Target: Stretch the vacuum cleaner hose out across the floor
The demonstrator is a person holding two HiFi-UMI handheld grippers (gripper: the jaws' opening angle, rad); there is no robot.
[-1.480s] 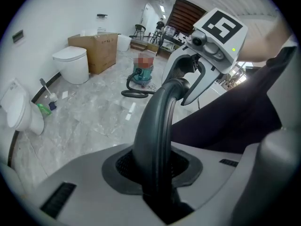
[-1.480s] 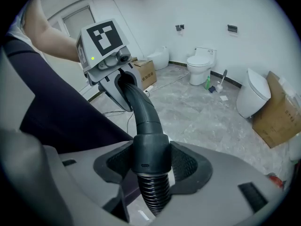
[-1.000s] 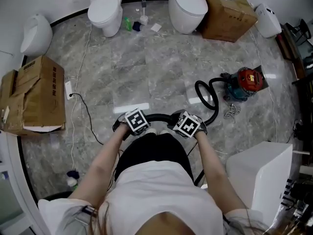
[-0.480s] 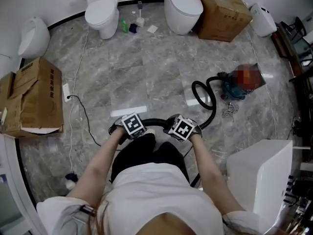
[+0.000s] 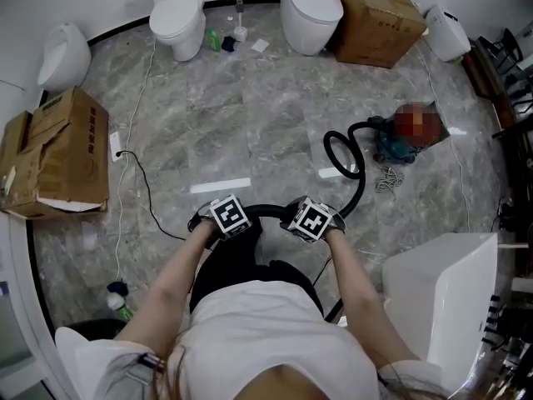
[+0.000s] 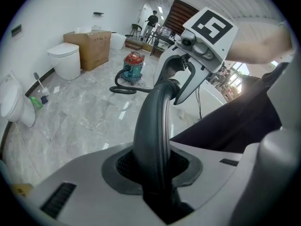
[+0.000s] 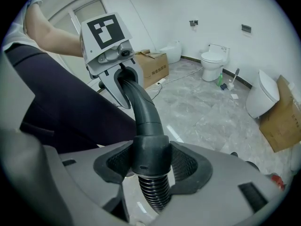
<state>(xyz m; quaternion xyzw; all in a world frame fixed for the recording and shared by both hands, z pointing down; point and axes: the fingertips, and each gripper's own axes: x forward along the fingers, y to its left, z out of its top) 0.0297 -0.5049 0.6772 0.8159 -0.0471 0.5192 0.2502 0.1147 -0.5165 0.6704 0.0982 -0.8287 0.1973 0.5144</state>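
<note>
Marbled grey floor (image 5: 250,115), with toilets (image 5: 176,15) and cardboard boxes (image 5: 62,152) round the edges. Grips the hose (image 7: 153,192) at its stiff curved end with both claws: left gripper (image 6: 153,166) clenched on the smooth black tube, right gripper (image 7: 150,166) clamped round the thick collar just above the ribbing. Seems roughly midway. Trails from the vacuum cleaner (image 6: 133,67) through one loose loop lying flat on the floor near the machine, then rises to the hands. Leaves that loop to be drawn out straight. Looks black, ribbed, supple and unkinked.
</note>
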